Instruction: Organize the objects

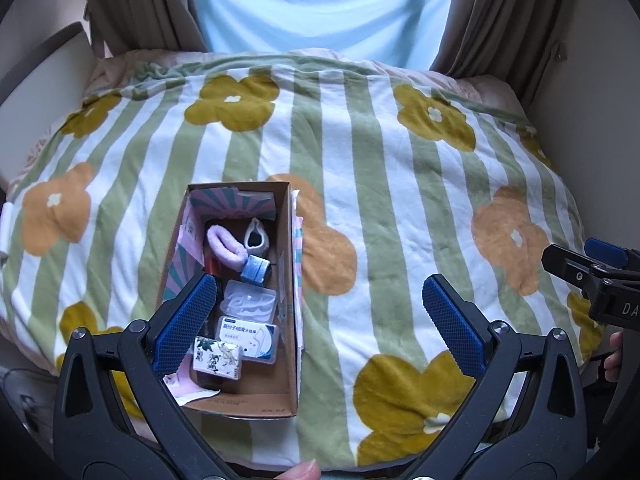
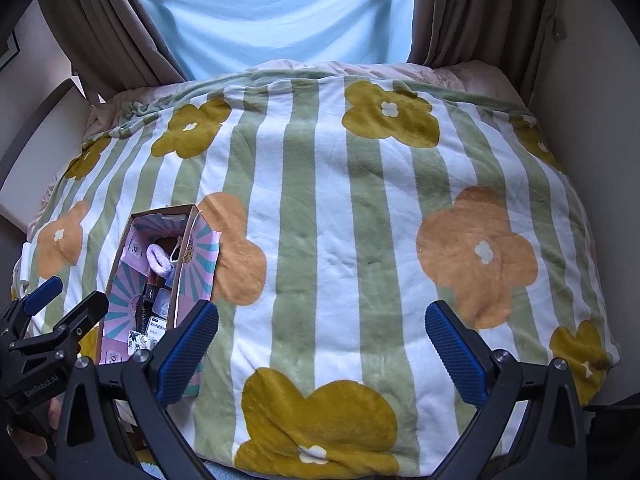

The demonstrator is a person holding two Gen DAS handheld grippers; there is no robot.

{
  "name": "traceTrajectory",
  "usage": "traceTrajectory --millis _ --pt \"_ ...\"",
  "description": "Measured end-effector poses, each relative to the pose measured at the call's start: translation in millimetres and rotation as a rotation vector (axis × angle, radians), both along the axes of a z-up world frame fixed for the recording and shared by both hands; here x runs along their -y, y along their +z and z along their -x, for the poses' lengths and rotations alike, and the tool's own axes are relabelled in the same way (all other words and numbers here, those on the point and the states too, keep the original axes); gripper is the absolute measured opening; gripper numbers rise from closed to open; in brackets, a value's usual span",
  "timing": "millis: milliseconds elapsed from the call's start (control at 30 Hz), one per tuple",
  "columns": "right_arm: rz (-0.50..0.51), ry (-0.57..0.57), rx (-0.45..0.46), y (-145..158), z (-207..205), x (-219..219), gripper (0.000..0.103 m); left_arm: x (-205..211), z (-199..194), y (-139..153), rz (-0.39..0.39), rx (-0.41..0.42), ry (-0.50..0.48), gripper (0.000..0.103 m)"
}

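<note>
An open cardboard box (image 1: pixel 289 264) (image 2: pixel 120 248) lies on a flowered, striped blanket (image 1: pixel 380 184) (image 2: pixel 328 216). Inside it are a lilac fuzzy sock (image 1: pixel 225 246), a white pouch (image 1: pixel 256 236), a small blue box (image 1: pixel 256 270), a clear plastic case (image 1: pixel 250 302), a white floss box (image 1: pixel 248 336) and a floral tissue pack (image 1: pixel 218 358). My left gripper (image 1: pixel 320 320) hangs open above the box's near right side, its left finger over the box. Over bare blanket to the right of the box, my right gripper (image 2: pixel 322 348) is open and holds nothing.
Brown curtains (image 1: pixel 132 4) flank a light blue panel (image 1: pixel 320 4) behind the bed. A pale headboard or wall (image 1: pixel 36 76) runs along the left. The right gripper's body (image 1: pixel 600 280) shows at the left view's right edge. A fingertip (image 1: pixel 304 471) shows at the bottom.
</note>
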State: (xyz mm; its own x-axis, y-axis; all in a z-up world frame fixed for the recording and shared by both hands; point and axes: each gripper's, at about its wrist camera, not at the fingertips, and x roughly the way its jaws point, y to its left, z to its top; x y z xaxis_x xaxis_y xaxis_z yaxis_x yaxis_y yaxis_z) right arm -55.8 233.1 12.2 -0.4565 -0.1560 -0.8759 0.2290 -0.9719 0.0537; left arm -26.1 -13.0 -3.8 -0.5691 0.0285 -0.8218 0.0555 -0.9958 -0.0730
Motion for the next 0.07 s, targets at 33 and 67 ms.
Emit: traceTrajectory --millis 33,67 --pt "-0.003 -0.003 0.003 -0.8 0.4 1.6 0.102 -0.6 0.1 0.2 0.009 -0.005 0.001 0.103" --pt "-0.006 -0.005 0.007 -2.1 0.3 2.4 0.102 -0.9 0.4 0.3 0.021 -0.011 0.002 0.103"
